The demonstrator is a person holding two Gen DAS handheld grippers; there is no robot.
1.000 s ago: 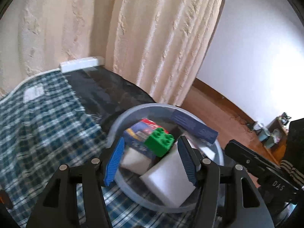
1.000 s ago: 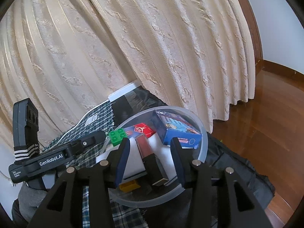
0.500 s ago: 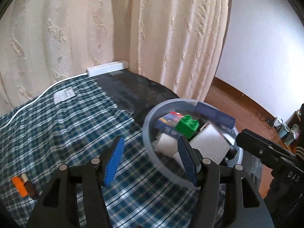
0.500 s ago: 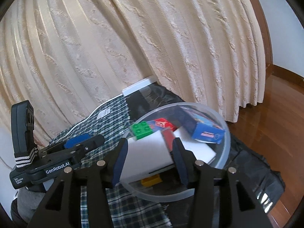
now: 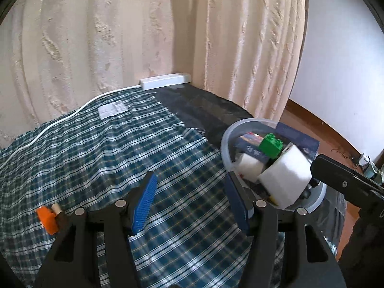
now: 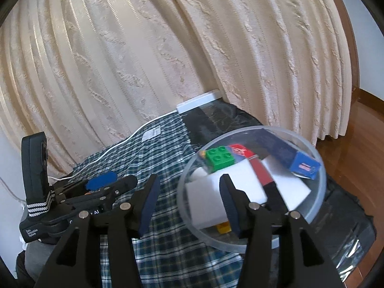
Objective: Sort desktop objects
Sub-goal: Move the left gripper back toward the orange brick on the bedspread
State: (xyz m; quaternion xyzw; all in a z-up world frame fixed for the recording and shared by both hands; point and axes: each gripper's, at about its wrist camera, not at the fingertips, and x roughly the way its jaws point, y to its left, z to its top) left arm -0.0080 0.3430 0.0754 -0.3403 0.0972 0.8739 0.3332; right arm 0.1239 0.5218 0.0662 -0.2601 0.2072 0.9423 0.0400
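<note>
My left gripper [image 5: 190, 200] is spread and empty; the right gripper's [image 6: 187, 195] jaws are opening, nothing between. The bowl [image 5: 226, 141] is loaded; next I fetch the orange piece [image 5: 46, 219].

Hung across the upper frame: cream textured curtain [image 5: 134, 36]. Lay at its foot, centre: white power strip [image 5: 165, 81], its cable [image 5: 60, 120] trailing lower left over blue-green plaid cloth [image 5: 108, 148]. Showed at right edge: brown wooden floor [image 6: 360, 144], white wall [image 5: 343, 67].

Translucent plastic bowl [image 6: 319, 206], woven plaid cloth [image 5: 96, 153]
</note>
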